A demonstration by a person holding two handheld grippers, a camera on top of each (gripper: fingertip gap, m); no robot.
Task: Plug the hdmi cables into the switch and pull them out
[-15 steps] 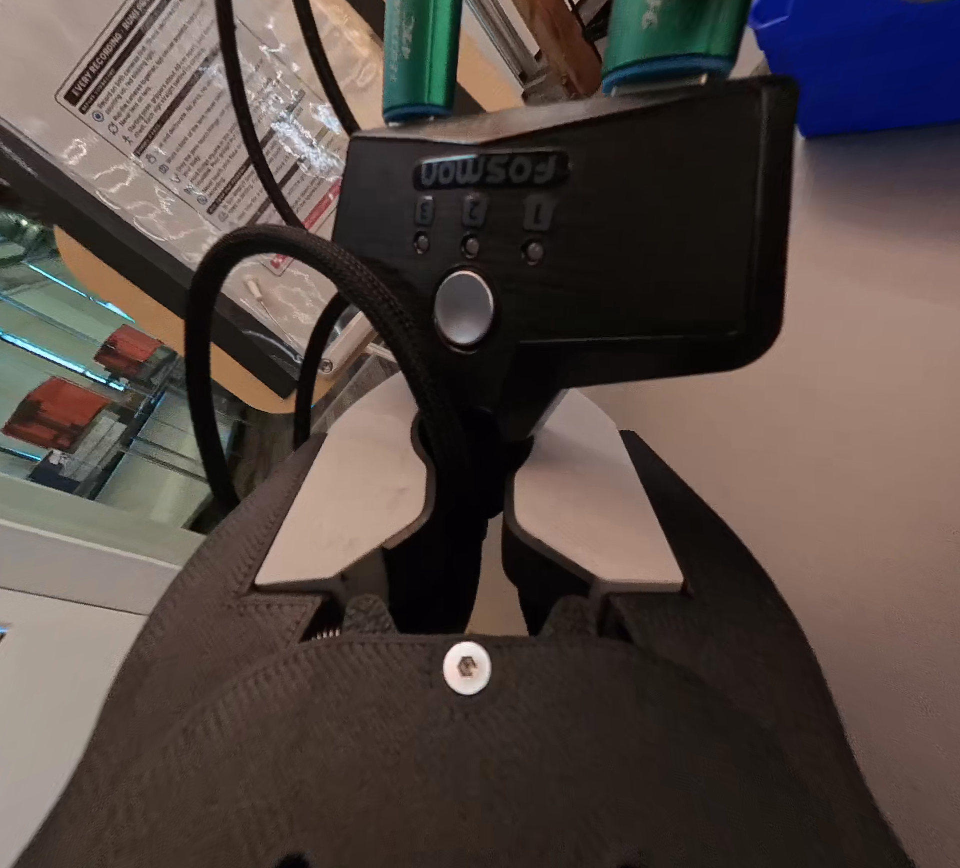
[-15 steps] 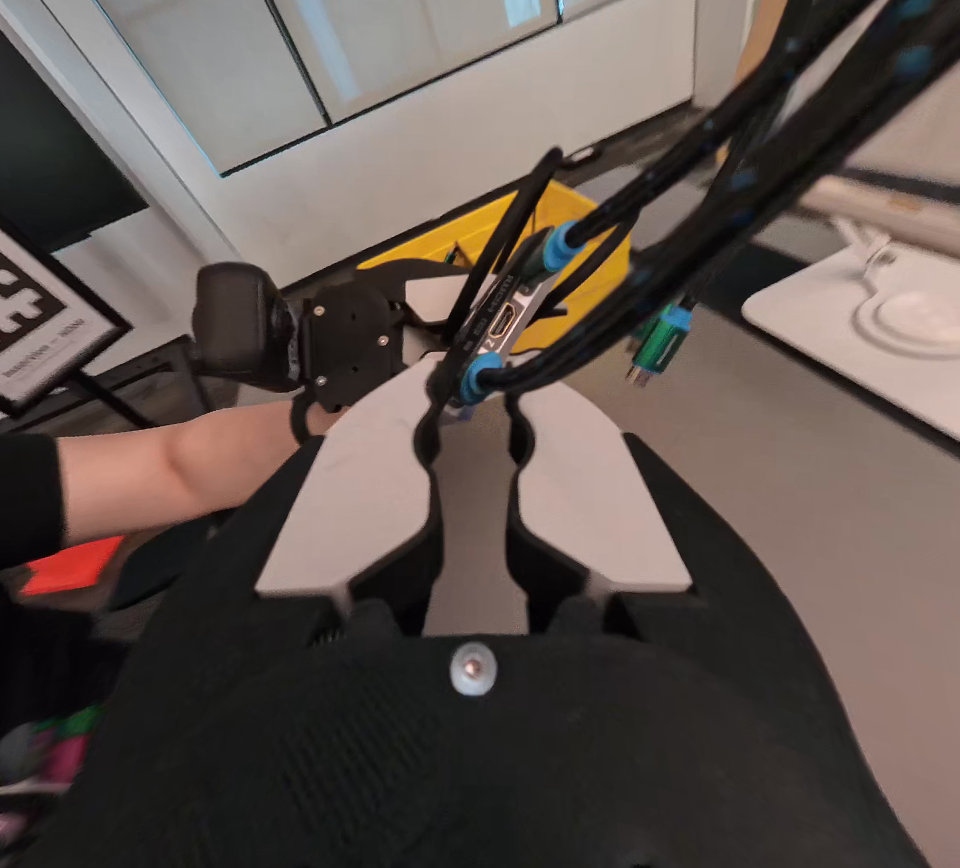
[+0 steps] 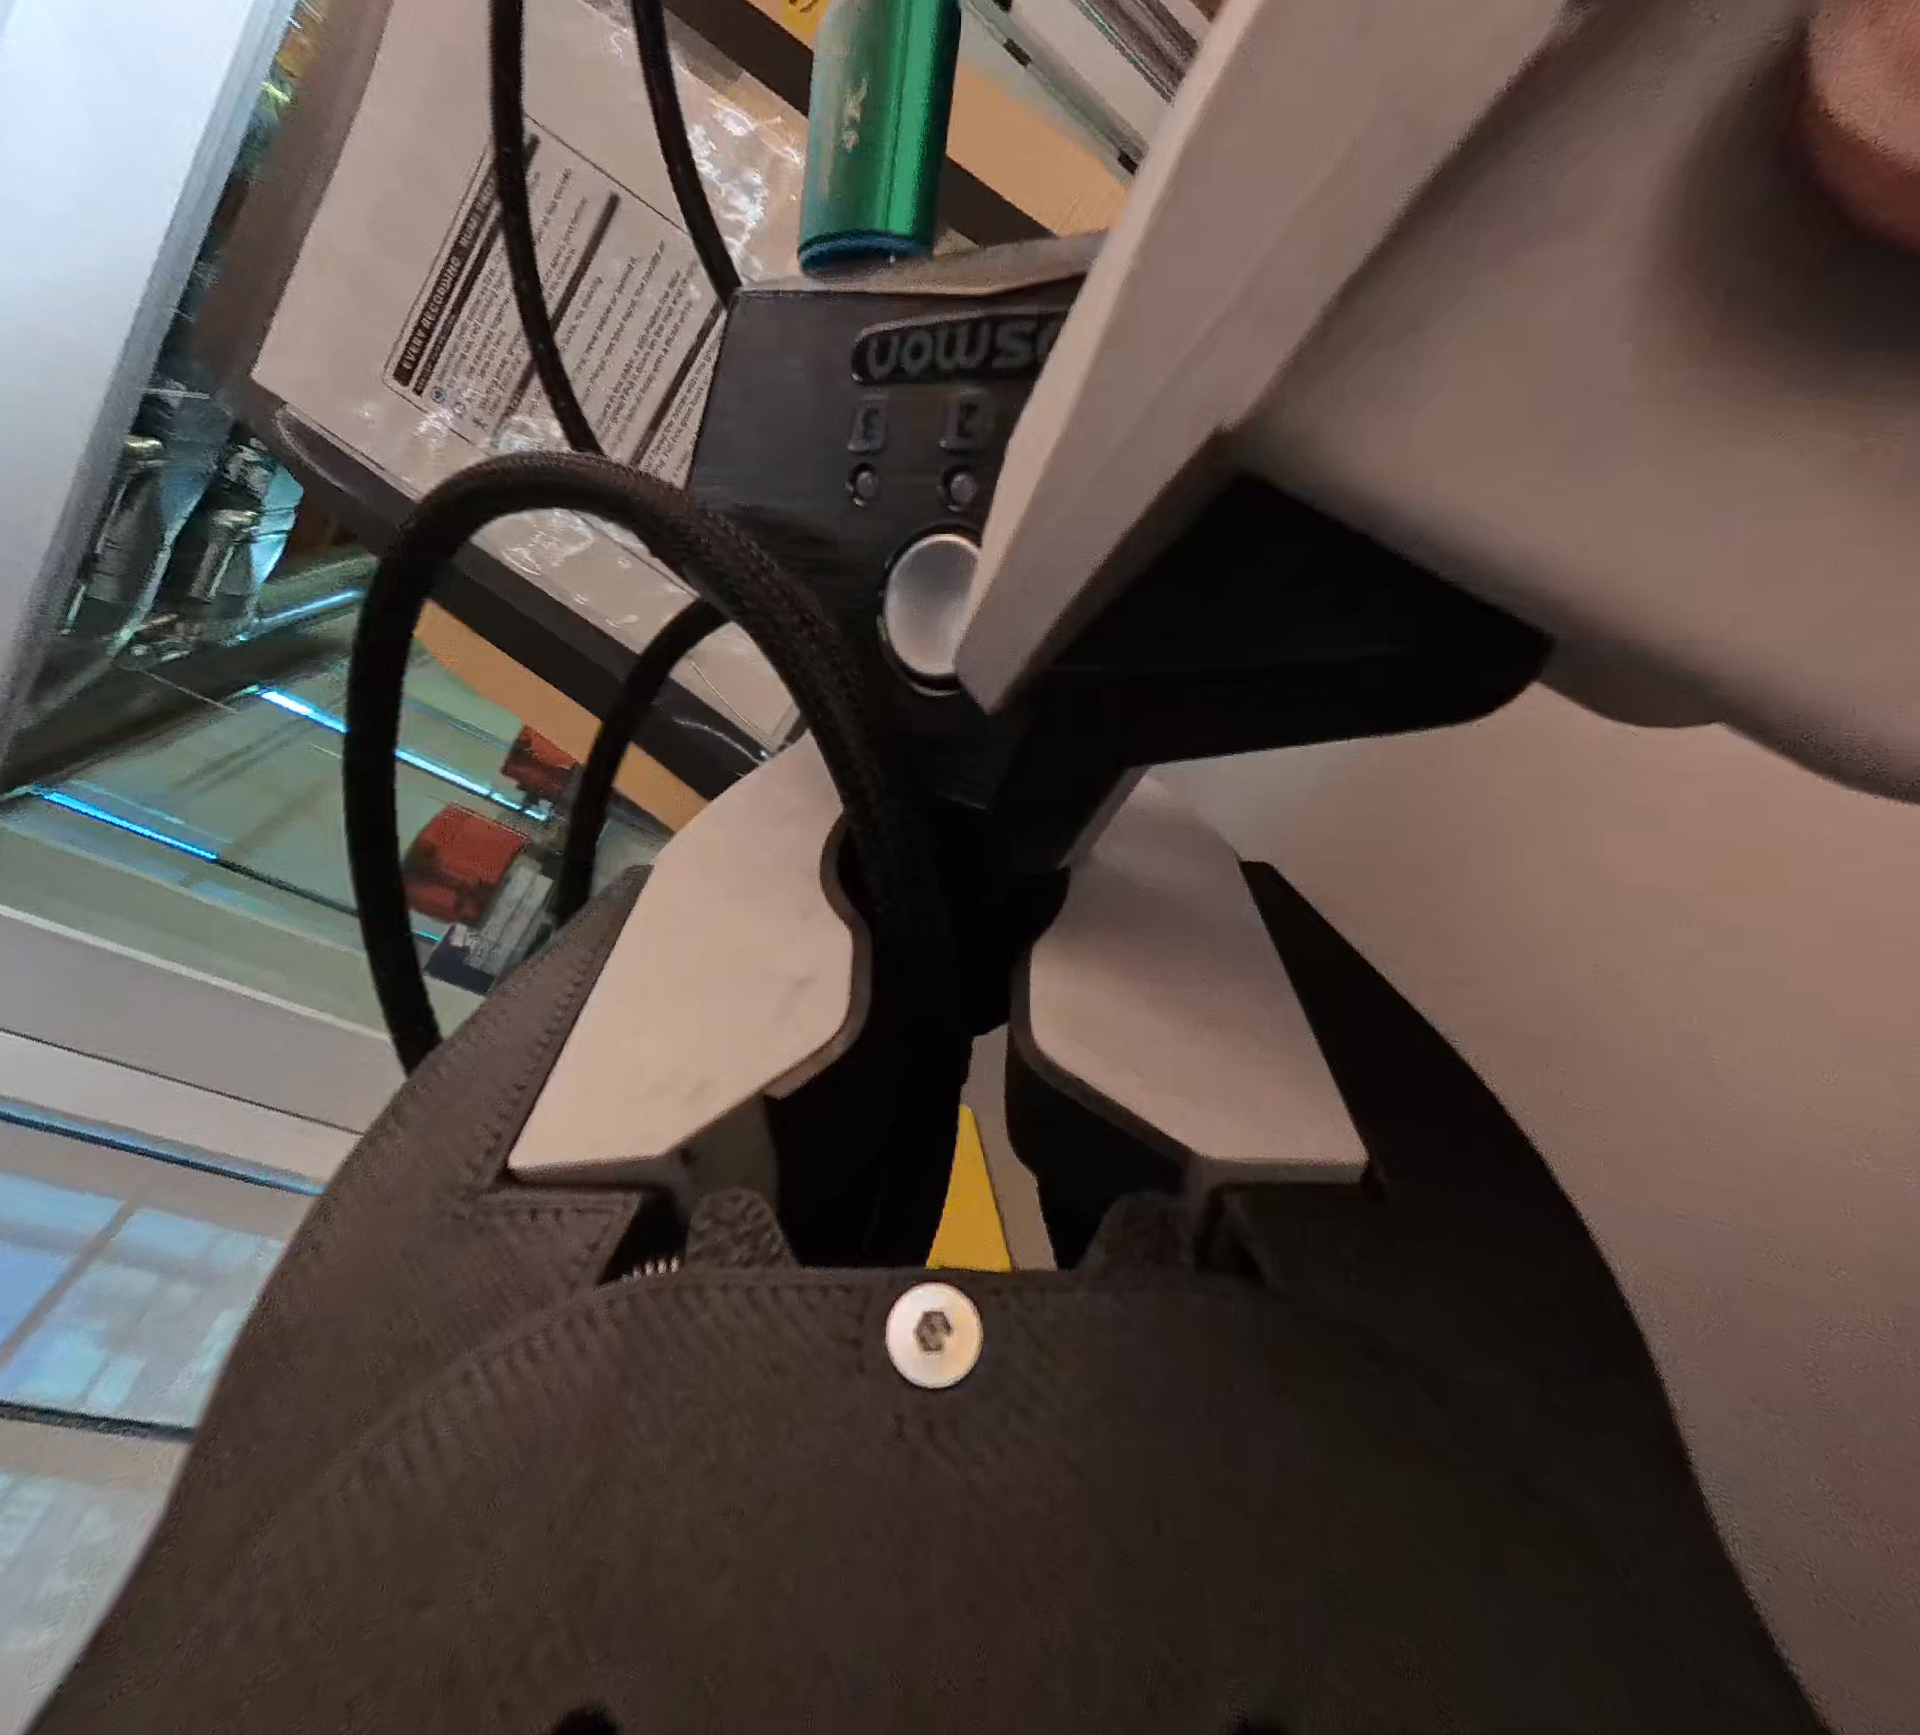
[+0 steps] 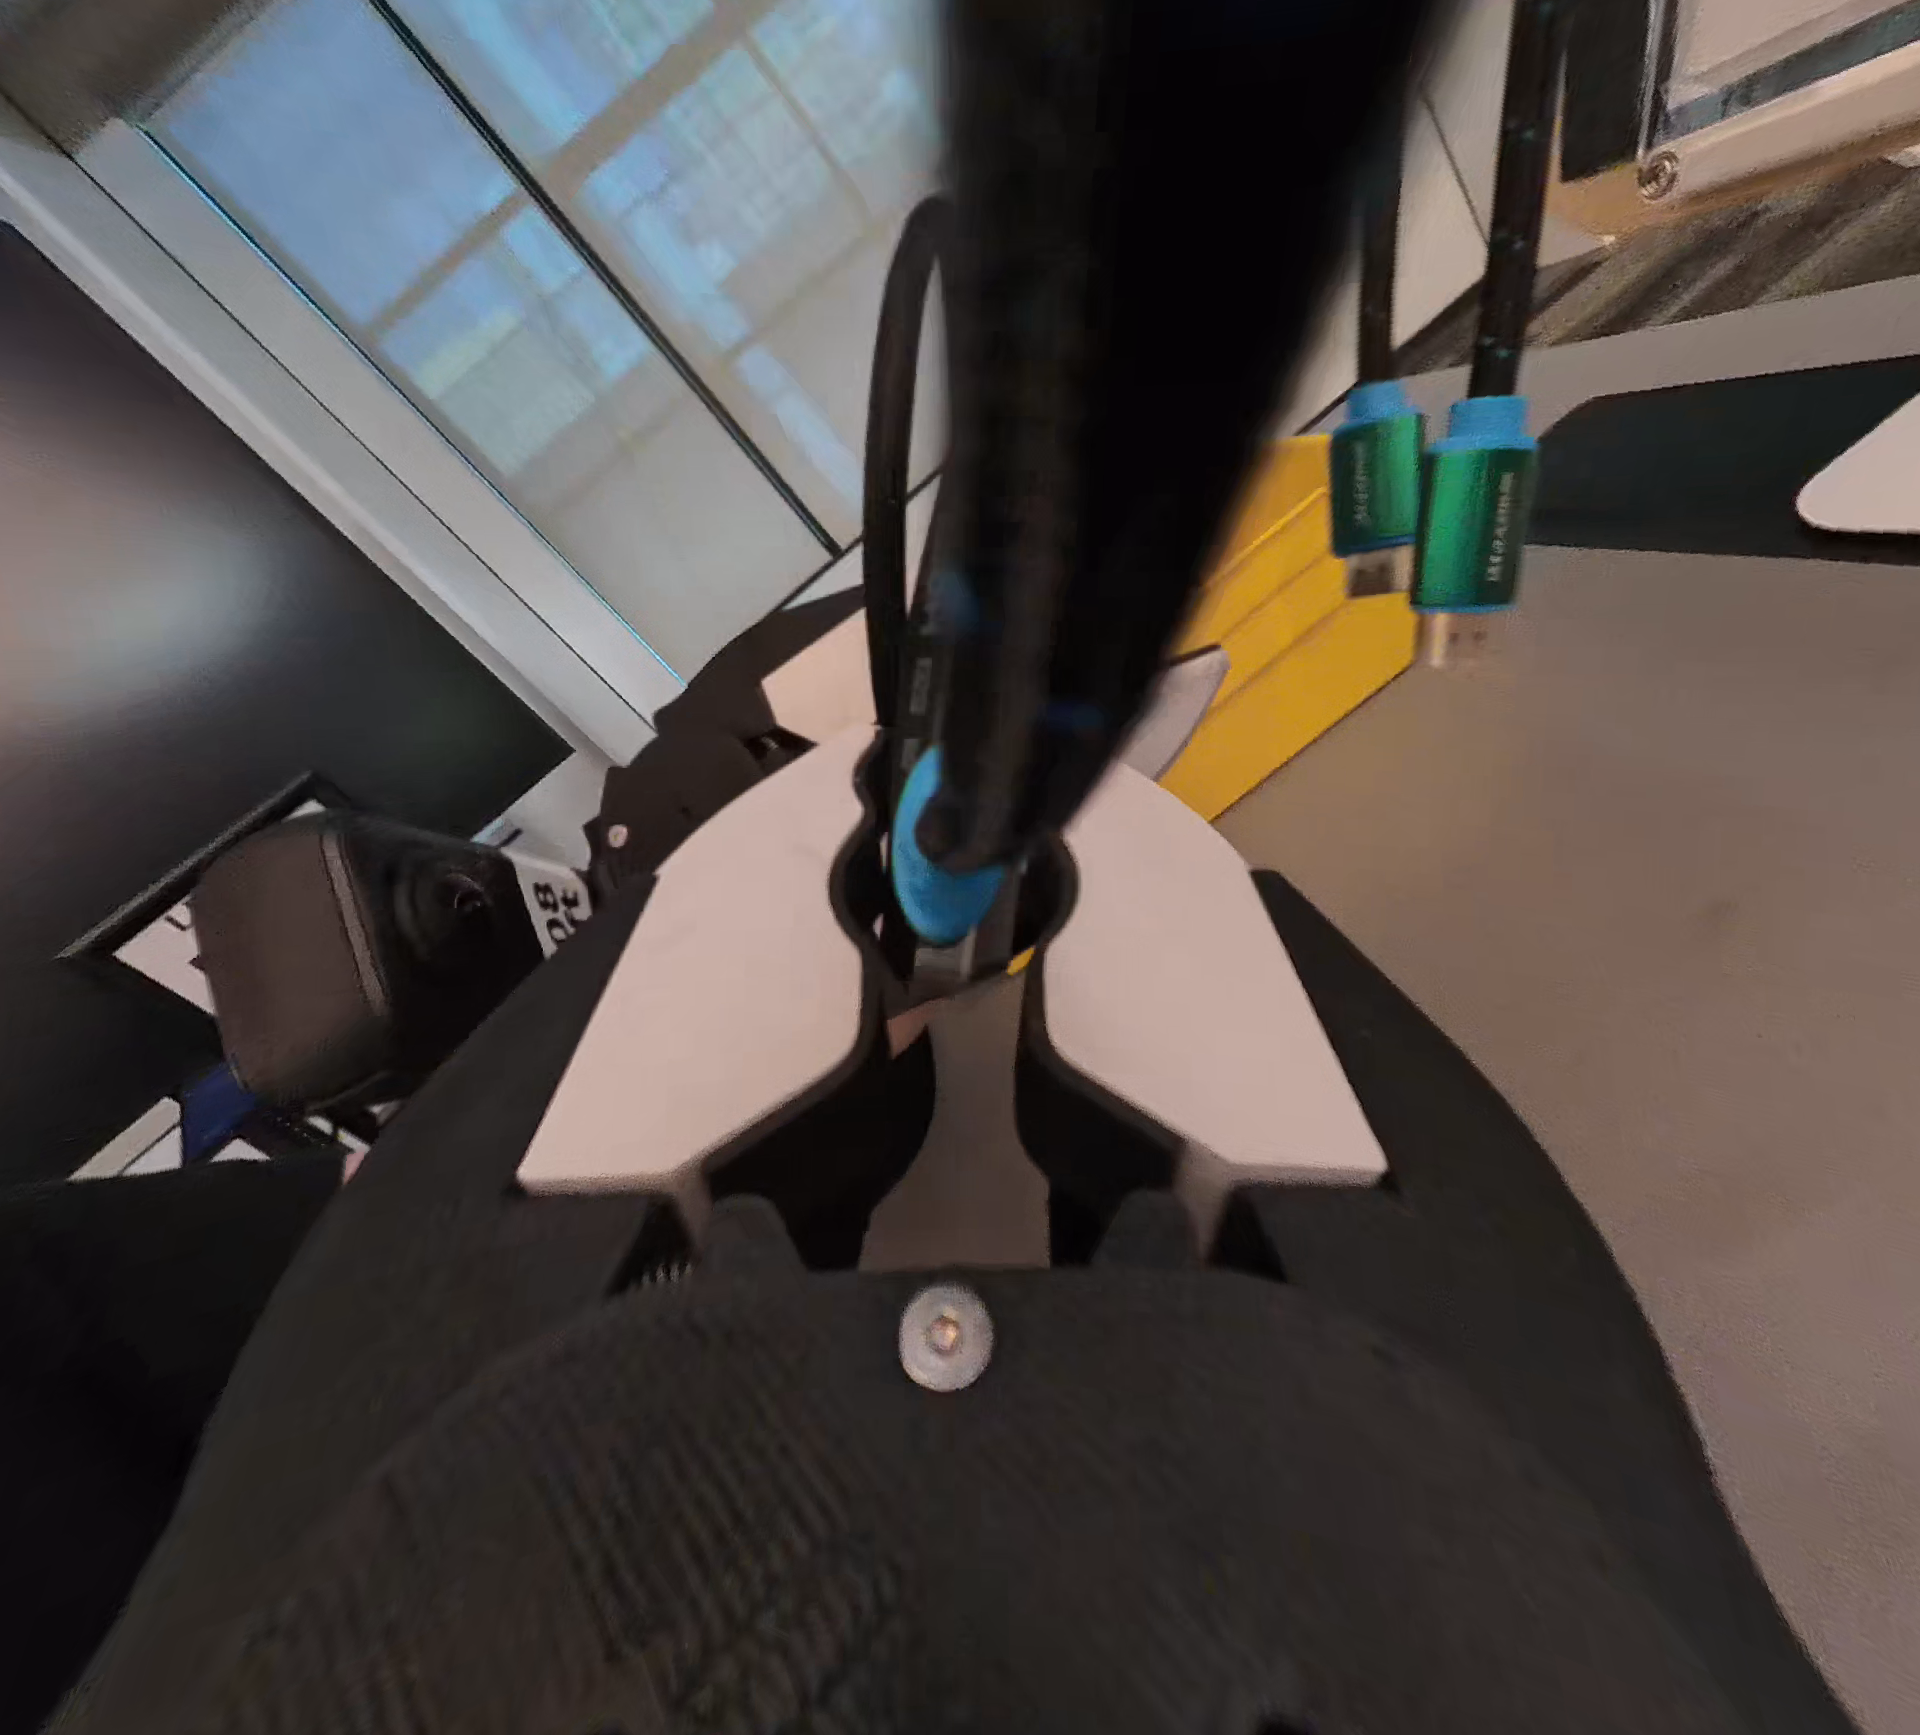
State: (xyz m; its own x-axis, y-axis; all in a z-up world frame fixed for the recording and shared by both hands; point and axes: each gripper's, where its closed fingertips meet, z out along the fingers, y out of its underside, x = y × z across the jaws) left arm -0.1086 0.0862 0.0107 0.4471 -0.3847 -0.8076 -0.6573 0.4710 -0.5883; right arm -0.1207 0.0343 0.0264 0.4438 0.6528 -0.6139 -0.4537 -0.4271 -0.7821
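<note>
My left gripper (image 3: 945, 885) is shut on the narrow lower end of the black HDMI switch (image 3: 800, 438) and holds it up in the air. One green HDMI plug (image 3: 878, 116) sits in the switch's top left port. A black braided cable (image 3: 582, 501) loops on the left. My right gripper (image 4: 951, 864) is shut on a second plug with a blue collar (image 4: 935, 885) at the switch. One of its grey fingers (image 3: 1351, 314) covers the right half of the switch in the left wrist view. Two loose green plugs (image 4: 1475, 511) hang at the right.
A grey tabletop (image 4: 1610, 854) lies to the right, with a yellow bin (image 4: 1299, 625) behind the grippers. The left gripper's camera (image 4: 353, 958) shows at the left. A sheet in a clear sleeve (image 3: 520, 314) stands behind the switch. Thick blurred cables (image 4: 1143, 231) hang close in front of the right camera. The left gripper's tips are roughly 6 cm from the right gripper's.
My right gripper has moved in onto the switch's right-hand plug and now hides that half of the switch. Both views have tilted. The left gripper still holds the switch.
</note>
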